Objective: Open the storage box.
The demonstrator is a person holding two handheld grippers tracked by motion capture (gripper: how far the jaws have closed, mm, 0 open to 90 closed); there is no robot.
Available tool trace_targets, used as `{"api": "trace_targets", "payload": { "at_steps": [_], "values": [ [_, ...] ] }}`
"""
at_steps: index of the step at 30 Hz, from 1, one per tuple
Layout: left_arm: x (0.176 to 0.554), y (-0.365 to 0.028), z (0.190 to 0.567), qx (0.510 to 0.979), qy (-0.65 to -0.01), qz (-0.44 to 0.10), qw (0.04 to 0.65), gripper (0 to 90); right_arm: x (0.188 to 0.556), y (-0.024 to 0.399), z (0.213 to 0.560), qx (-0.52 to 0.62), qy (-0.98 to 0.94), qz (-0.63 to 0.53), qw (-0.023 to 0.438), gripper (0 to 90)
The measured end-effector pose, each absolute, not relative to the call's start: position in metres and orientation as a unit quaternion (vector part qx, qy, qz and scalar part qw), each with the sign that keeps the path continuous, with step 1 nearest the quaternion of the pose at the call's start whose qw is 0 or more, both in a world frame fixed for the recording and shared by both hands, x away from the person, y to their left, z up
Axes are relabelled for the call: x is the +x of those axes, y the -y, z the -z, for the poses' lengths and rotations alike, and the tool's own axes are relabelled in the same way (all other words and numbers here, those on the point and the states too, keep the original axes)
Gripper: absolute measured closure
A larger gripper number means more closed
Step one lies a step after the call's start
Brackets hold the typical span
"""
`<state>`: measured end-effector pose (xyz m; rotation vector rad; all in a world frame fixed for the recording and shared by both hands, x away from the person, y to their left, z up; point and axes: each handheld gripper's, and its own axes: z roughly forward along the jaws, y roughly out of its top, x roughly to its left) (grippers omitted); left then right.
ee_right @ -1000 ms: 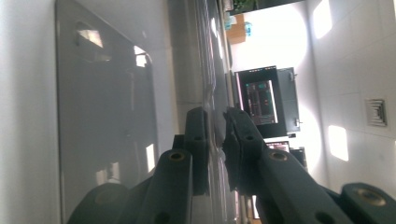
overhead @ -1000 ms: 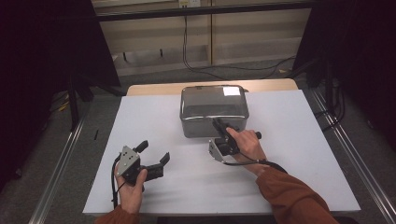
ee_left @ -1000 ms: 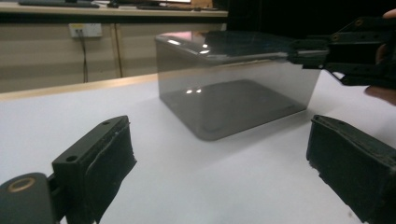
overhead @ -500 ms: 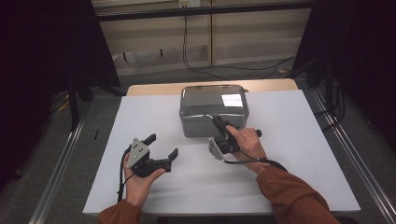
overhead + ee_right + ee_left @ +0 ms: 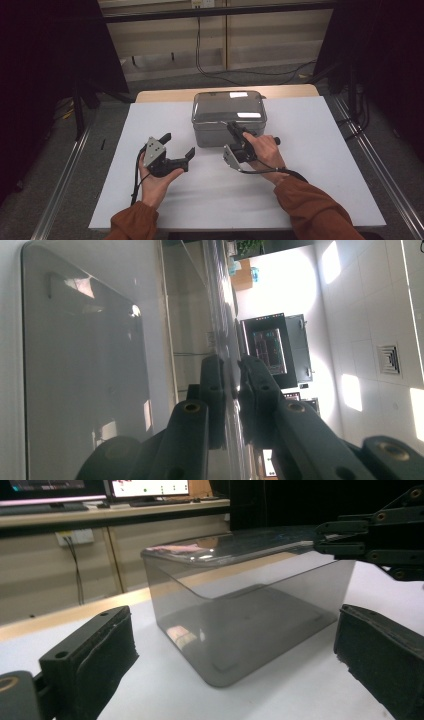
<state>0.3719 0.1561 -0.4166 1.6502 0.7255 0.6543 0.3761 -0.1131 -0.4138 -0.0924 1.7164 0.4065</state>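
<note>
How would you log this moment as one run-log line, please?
right gripper: shut on lid edge | left gripper: open, facing box | box on table

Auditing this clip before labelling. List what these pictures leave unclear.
- Clear box contents: tinted walls and glare in the high view; looks empty in the left gripper view.
- Right gripper jaw tips: glare on the lid edge.
- Box's far side: hidden behind it.

White table (image 5: 320,165), grey floor (image 5: 60,165), dark curtains (image 5: 45,45)

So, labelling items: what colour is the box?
Translucent smoky grey box, best in left gripper view.
</note>
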Motion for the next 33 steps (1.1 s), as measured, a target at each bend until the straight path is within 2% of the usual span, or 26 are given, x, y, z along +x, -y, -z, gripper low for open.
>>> {"api": "trace_targets", "payload": {
  "at_steps": [14,25,33],
  "values": [
    [0.4,-0.144,0.419,0.704,-0.317,-0.273,0.574,3.7,0.378,0.114,0.407,-0.036,-0.748,-0.184,0.637,81.5],
    [0.426,-0.138,0.408,0.691,-0.322,-0.293,0.577,4.2,0.381,0.113,0.399,-0.036,-0.743,-0.185,0.642,82.1],
    [0.446,-0.129,0.411,0.701,-0.309,-0.308,0.564,5.2,0.383,0.114,0.394,-0.031,-0.741,-0.19,0.643,82.1]
  ]
}}
